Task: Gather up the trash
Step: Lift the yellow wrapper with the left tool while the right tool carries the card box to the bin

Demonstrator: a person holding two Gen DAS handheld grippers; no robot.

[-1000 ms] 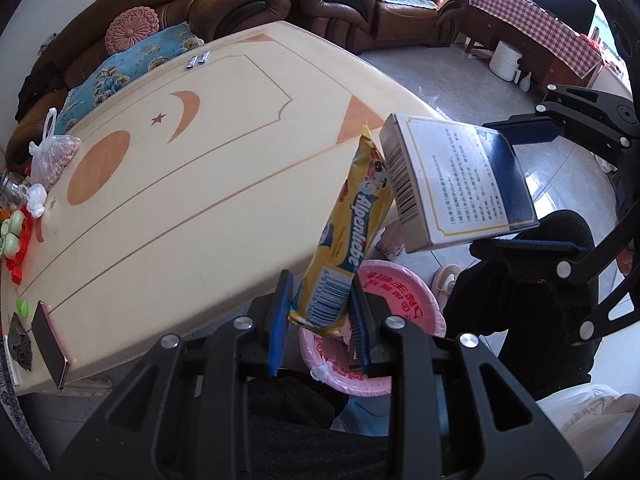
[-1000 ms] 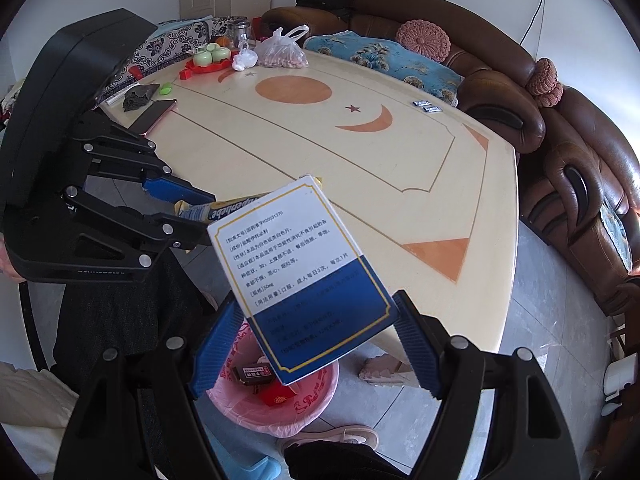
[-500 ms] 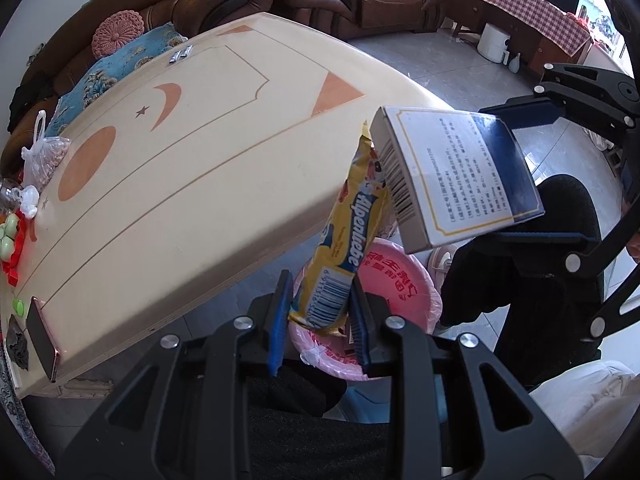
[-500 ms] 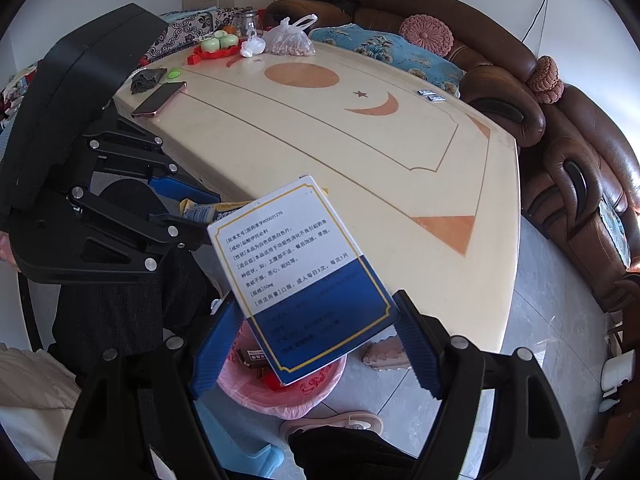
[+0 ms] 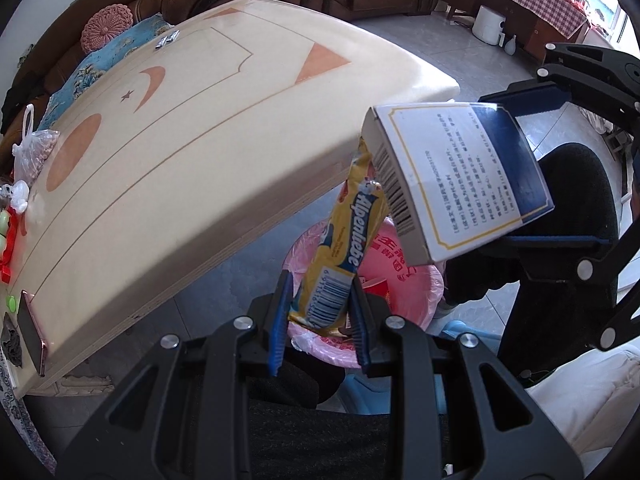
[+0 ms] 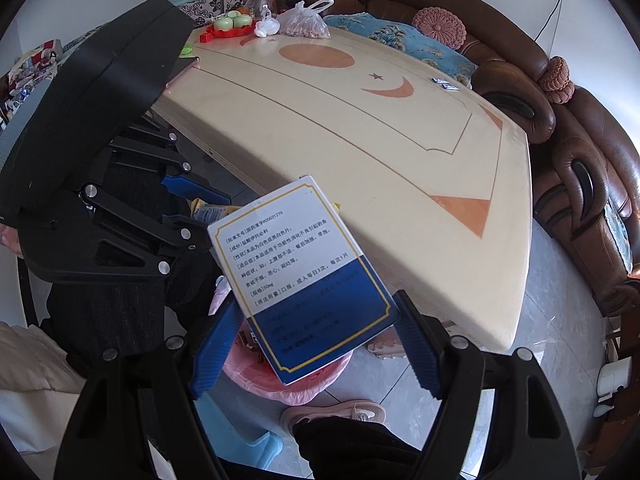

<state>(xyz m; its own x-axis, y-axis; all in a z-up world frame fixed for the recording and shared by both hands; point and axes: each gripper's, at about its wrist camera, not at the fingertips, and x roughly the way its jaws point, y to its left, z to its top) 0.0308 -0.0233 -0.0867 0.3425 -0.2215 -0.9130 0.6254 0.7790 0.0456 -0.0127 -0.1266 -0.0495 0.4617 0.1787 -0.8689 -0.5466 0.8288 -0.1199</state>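
My left gripper [image 5: 320, 320] is shut on a yellow Alpenliebe candy wrapper [image 5: 352, 236], held upright above a pink-lined trash bin [image 5: 400, 264] on the floor beside the table. My right gripper [image 6: 316, 344] is shut on a white and blue medicine box [image 6: 300, 272], also over the bin [image 6: 288, 384]. In the left wrist view the box [image 5: 452, 176] hangs just right of the wrapper. In the right wrist view the left gripper [image 6: 192, 204] sits to the left, with a bit of wrapper [image 6: 210, 212] showing.
The cream table [image 5: 192, 152] holds a phone [image 5: 32, 336], a plastic bag [image 5: 34, 152], a red tray with green items [image 6: 230, 26] and small packets [image 6: 444, 83]. Brown sofas [image 6: 580, 168] surround it. A blue stool [image 6: 244, 440] and a shoe [image 6: 340, 412] are by the bin.
Both grippers have moved off the table's edge and lower toward the bin, still holding the wrapper and the box. The bin looks closer and larger.
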